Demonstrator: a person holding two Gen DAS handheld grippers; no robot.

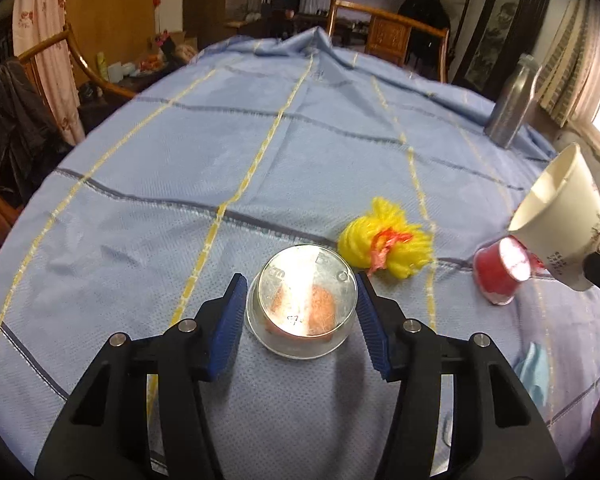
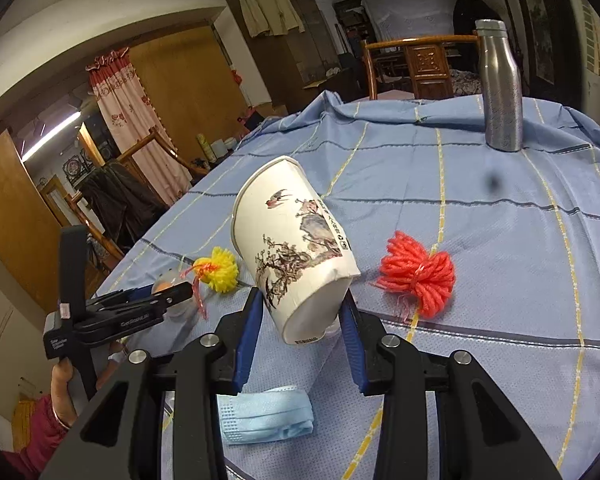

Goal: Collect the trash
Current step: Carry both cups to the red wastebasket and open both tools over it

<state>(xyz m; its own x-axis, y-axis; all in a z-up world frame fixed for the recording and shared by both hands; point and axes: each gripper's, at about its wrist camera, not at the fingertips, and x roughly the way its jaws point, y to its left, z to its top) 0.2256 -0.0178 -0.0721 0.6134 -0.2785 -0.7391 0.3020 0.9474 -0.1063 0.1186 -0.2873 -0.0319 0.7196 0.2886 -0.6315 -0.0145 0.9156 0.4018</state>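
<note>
**A:** What sits between the left gripper's (image 1: 302, 304) jaws?

**B:** A clear plastic cup (image 1: 302, 312), upside down on the tabletop (image 1: 180, 184), round and glossy, something orange inside. The ribbed blue pads press its sides, so the jaws grip it.

**A:** And the right gripper (image 2: 300, 312)?

**B:** Its jaws are clamped on the base of a paper cup (image 2: 292, 248), held off the cloth and tilted, mouth up and to the left. It is smooth white card printed with a bird, rocks and a branch.

**A:** Closest to those jaws?

**B:** A folded pale blue mask (image 2: 266, 416), soft and pleated, just below them.

**A:** Further out?

**B:** A fluffy yellow pompom (image 2: 216, 270) left of the paper cup, a red pompom (image 2: 418, 272) to the right, both of looped yarn. Beyond, a matte grey metal bottle (image 2: 500, 88) stands upright at the far right.

**A:** The cloth?

**B:** Woven blue, with yellow and grey lines.
</note>
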